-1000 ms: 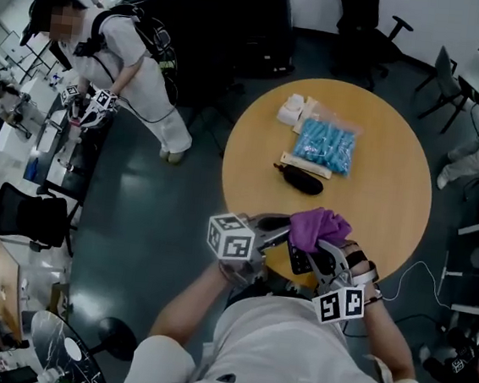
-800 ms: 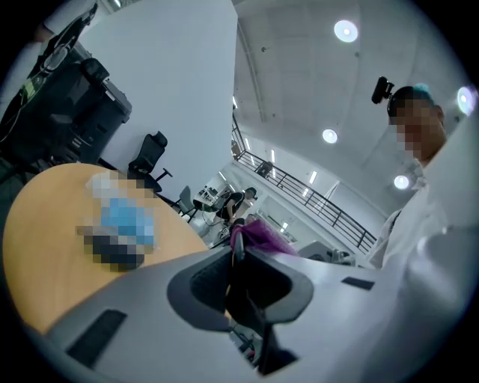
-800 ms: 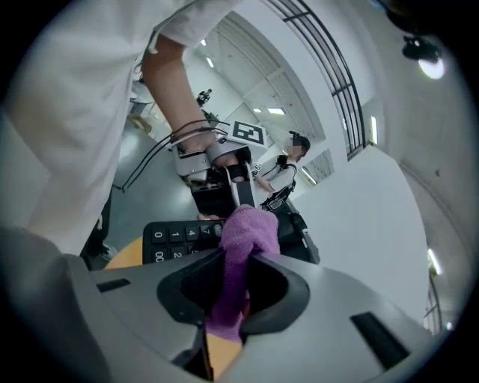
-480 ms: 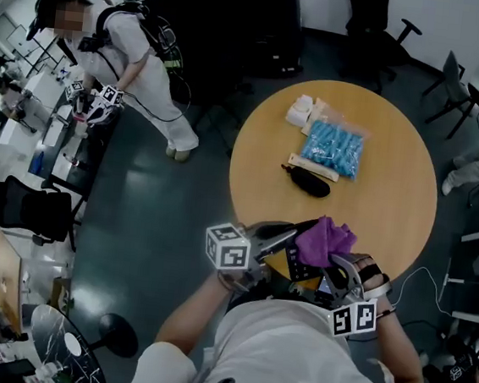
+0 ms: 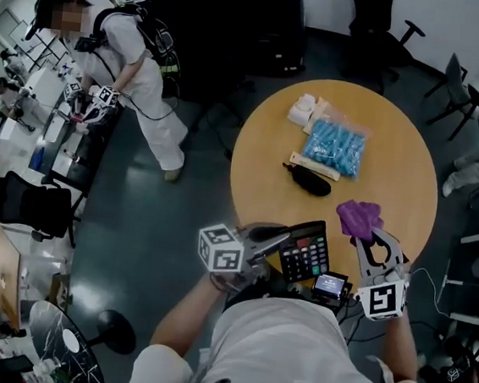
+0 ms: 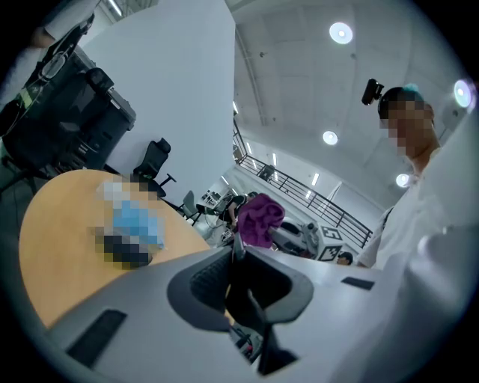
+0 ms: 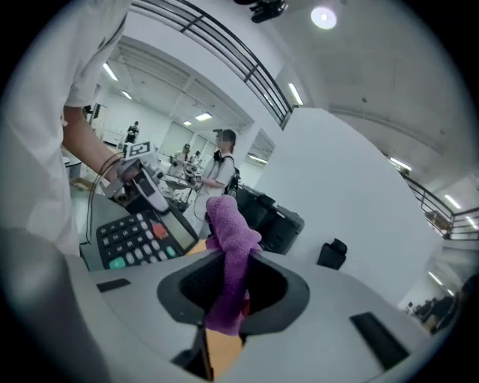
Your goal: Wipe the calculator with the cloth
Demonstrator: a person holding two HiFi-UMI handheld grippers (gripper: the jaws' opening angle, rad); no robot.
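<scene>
Cloth [image 7: 228, 262] between jaws in right gripper view

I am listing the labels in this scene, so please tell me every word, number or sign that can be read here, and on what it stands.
No text can be read with certainty.
calculator: the key legends and display are too small to read.
blue packet: any print is too small, and it is blurred in the left gripper view.
left marker cube and right marker cube: black-and-white square patterns only, no letters.

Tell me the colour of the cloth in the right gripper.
Purple; the cloth shows best in the right gripper view.
</scene>
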